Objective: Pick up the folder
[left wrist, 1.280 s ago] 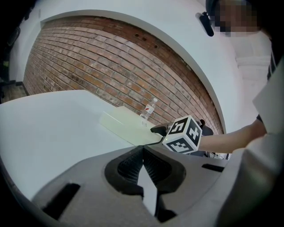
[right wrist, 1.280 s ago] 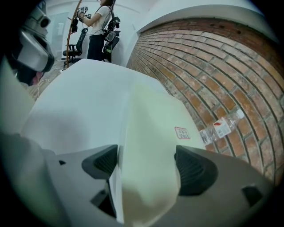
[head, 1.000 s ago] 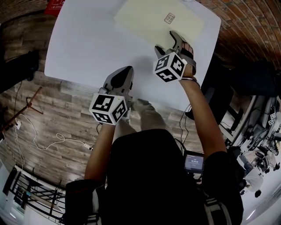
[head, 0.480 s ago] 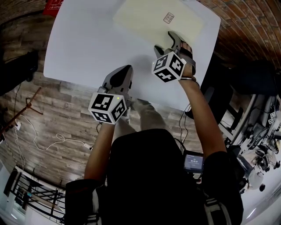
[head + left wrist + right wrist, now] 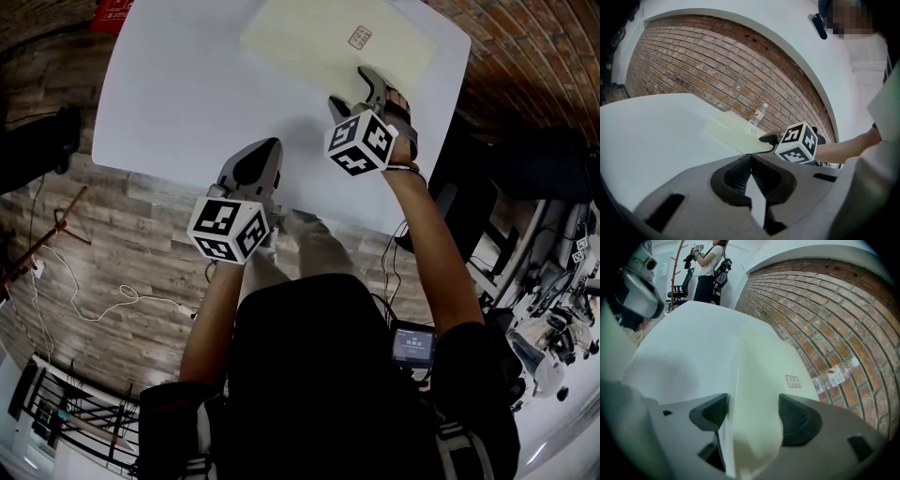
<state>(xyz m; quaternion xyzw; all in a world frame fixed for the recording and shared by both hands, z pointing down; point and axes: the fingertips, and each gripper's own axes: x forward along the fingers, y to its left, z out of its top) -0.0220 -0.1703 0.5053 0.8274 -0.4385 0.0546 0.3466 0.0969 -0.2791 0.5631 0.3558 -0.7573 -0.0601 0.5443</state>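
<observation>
The pale yellow-green folder (image 5: 319,42) lies flat on the white table (image 5: 178,84), at its far right part, with a small red-printed label (image 5: 362,37). My right gripper (image 5: 354,90) is open at the folder's near edge. In the right gripper view its two pads stand apart, with the folder (image 5: 761,371) running between them; neither pad presses on it. My left gripper (image 5: 257,157) is shut and empty, hovering over the table's near edge, left of the right one. In the left gripper view the folder (image 5: 733,133) lies ahead, beyond the closed jaws.
A clear plastic bottle (image 5: 836,373) lies by the brick surface beyond the table's far edge. A red object (image 5: 117,14) sits off the table's far left corner. Cables (image 5: 112,300) trail over the wood floor. Another person (image 5: 708,268) stands in the background.
</observation>
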